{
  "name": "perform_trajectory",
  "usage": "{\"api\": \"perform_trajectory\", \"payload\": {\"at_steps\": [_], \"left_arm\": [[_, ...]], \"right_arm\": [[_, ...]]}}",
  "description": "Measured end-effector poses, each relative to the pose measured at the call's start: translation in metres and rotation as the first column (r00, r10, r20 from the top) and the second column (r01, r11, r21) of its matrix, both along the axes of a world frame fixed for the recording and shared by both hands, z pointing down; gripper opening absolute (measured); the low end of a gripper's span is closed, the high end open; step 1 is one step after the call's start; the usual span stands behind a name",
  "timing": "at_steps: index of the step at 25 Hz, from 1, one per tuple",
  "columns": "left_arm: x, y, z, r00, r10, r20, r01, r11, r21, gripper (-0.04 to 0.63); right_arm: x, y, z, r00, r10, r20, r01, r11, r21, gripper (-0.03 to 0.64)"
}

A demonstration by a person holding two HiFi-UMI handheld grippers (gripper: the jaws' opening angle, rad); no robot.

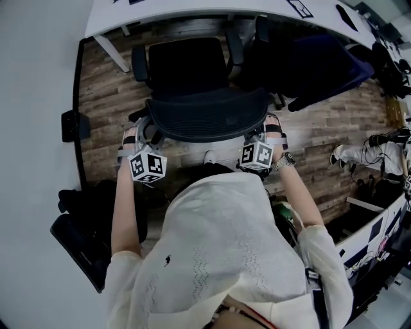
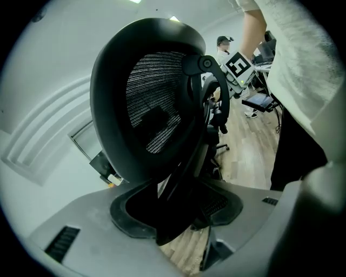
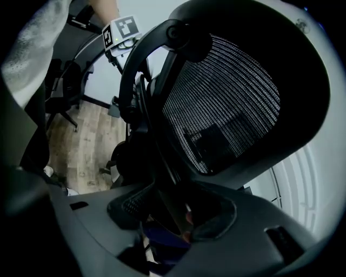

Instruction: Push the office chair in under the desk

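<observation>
The black mesh office chair [image 1: 189,77] stands in front of me, its seat facing the white desk [image 1: 192,9] at the top of the head view. Its curved backrest [image 1: 207,115] is nearest me. My left gripper [image 1: 142,140] holds the backrest's left edge and my right gripper [image 1: 258,138] holds its right edge. In the left gripper view the backrest rim [image 2: 108,135] runs down between the jaws of the left gripper [image 2: 178,212]. In the right gripper view the backrest's mesh [image 3: 227,97] rises above the right gripper [image 3: 173,210], whose jaws are closed on the frame.
A second dark chair [image 1: 321,64] stands at the right, close to the first. The desk's white leg [image 1: 112,54] is at the left. Black bags [image 1: 83,238] lie on the wood floor at my left. Someone's white shoes [image 1: 350,154] and another desk [image 1: 376,234] are at the right.
</observation>
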State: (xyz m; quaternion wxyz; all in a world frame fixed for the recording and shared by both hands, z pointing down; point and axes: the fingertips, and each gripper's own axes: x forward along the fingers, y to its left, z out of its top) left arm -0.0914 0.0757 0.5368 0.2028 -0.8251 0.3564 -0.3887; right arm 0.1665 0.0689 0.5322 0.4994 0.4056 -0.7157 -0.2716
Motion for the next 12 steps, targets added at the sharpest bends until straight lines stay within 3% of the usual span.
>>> {"api": "perform_trajectory", "payload": {"at_steps": [12], "left_arm": [[0.002,-0.036,0.001,1.0,-0.017,-0.023,0.017,1.0,0.003,0.219]], "right_arm": [[0.002,-0.043,0.001,1.0,-0.019,0.018,0.019,1.0,0.017,0.193]]}}
